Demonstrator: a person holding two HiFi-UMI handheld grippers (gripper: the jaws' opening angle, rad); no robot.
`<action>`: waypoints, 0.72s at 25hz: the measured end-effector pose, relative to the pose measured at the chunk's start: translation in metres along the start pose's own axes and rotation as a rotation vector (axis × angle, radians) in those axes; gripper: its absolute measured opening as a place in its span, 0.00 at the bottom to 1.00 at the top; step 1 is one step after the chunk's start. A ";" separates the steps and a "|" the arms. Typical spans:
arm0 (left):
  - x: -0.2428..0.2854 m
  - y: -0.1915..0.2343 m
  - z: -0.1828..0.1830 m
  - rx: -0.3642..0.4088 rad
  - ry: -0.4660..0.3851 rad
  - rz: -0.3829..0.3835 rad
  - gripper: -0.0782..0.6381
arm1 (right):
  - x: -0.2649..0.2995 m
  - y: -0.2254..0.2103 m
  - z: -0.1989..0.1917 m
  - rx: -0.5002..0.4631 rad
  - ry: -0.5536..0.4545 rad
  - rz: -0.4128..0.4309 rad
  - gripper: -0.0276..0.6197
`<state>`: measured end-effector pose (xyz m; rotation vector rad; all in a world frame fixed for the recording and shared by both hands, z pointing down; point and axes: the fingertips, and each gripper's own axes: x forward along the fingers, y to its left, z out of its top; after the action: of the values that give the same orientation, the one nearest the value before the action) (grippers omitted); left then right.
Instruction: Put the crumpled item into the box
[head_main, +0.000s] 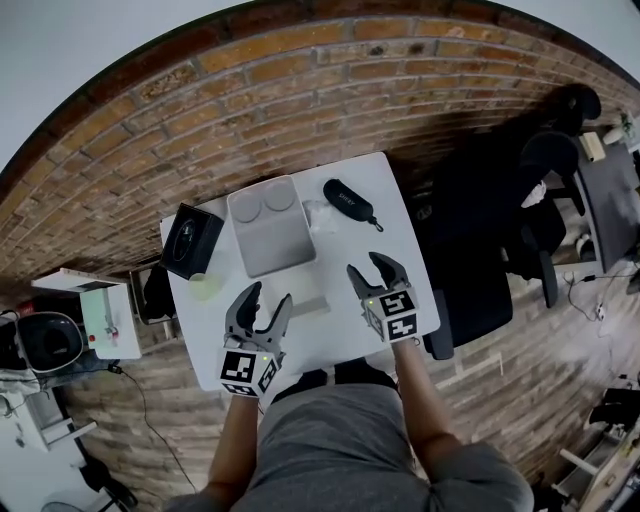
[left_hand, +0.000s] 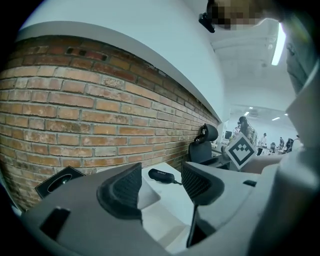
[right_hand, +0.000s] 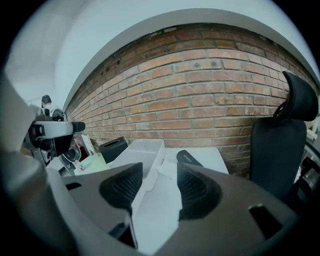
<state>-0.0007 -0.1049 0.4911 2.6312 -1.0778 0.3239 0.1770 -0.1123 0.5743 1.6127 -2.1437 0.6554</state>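
The crumpled white item (head_main: 321, 216) lies on the white table (head_main: 385, 190), between the white open box (head_main: 268, 228) and a black case (head_main: 350, 202). In the right gripper view the crumpled item (right_hand: 167, 169) shows just beyond the jaws, next to the box (right_hand: 141, 148). My right gripper (head_main: 368, 266) hovers over the table's near right part, open and empty, a short way from the item. My left gripper (head_main: 267, 297) is at the near left, also open with nothing between its pads. In its own view the left gripper (left_hand: 159, 184) points toward the box (left_hand: 148, 195).
A black box (head_main: 190, 240) stands at the table's left edge, with a pale green item (head_main: 205, 288) in front of it. A flat white piece (head_main: 306, 305) lies near my left gripper. Black office chairs (head_main: 480, 240) stand right of the table, and a brick wall (head_main: 300, 100) runs behind it.
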 end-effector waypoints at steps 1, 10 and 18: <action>0.002 -0.001 -0.001 -0.001 -0.002 -0.006 0.44 | 0.005 -0.003 0.000 0.002 0.003 0.007 0.38; 0.011 0.001 -0.005 -0.028 0.019 -0.008 0.44 | 0.054 -0.023 -0.019 0.035 0.043 0.062 0.38; 0.014 0.007 -0.018 -0.034 0.062 0.037 0.44 | 0.099 -0.028 -0.053 -0.025 0.095 0.084 0.38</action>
<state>0.0024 -0.1126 0.5139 2.5572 -1.1029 0.3888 0.1781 -0.1659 0.6765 1.4553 -2.1515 0.7134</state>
